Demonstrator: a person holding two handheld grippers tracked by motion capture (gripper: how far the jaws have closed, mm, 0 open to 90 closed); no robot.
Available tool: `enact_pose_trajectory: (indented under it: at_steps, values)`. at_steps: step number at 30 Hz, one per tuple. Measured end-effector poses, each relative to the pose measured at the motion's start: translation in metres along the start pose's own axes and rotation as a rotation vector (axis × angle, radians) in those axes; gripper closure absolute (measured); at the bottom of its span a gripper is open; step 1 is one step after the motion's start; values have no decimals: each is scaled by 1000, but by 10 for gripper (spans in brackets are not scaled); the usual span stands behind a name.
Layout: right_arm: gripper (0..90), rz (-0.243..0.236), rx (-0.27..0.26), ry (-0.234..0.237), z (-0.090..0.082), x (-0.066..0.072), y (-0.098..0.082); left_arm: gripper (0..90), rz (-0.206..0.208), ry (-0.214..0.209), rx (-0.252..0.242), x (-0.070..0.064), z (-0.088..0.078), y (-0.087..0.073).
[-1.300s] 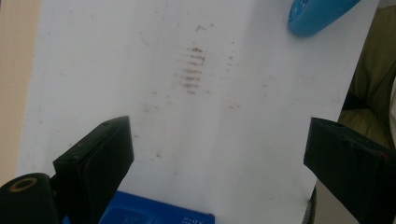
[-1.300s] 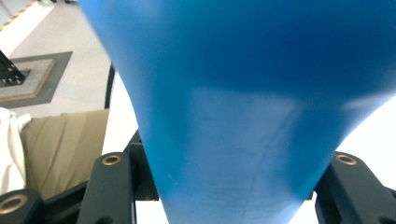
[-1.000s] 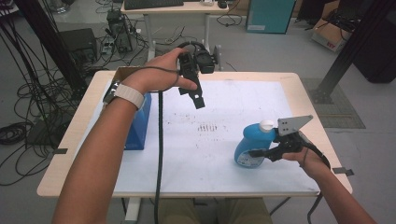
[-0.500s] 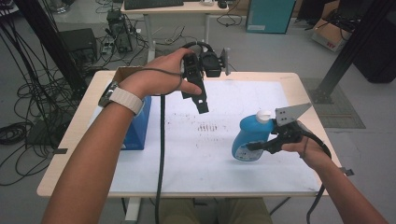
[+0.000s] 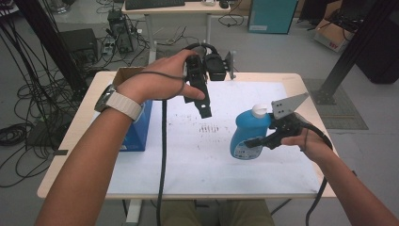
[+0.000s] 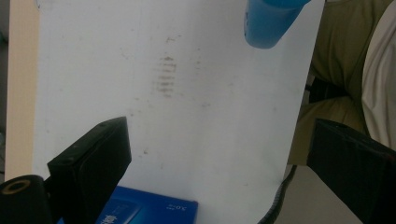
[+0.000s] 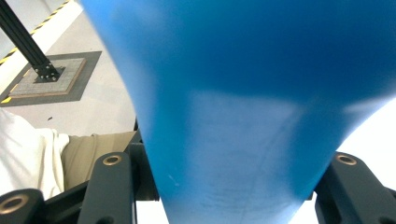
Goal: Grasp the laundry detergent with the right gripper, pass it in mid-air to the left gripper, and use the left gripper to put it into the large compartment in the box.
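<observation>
At the left of the high view a blue box [image 5: 139, 128] lies on the table [image 5: 291, 80], and above centre the left gripper [image 5: 203, 107] hangs with jaws spread wide and nothing between them. At centre right the right gripper [image 5: 250, 143] clamps a blue bottle [image 5: 248, 133], white cap up, above the white mat [image 5: 202, 155].

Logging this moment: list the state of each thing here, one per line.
Blue bottle: capped, upright, clamped in the right claw, seemingly lifted off the table.
Left claw: open, empty, raised above the white mat.
Blue box: closed, resting at the mat's left edge.
</observation>
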State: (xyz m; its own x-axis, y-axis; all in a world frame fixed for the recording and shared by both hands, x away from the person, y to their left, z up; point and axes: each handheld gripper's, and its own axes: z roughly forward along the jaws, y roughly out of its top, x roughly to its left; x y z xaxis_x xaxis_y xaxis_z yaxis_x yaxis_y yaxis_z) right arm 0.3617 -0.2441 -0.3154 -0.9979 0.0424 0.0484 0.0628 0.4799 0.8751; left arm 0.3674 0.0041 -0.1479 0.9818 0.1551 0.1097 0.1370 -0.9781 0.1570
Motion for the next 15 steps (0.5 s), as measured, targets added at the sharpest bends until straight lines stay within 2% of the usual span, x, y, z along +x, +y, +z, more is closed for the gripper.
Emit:
enact_pose_trajectory:
  at_steps: [10,15]
  values:
    - [440,-11,13,15,6,0,13,67,8,-7,2,-7,-2,1]
    - [439,-31,17,20,10,-1,19,65,17,-8,8,-10,-2,3]
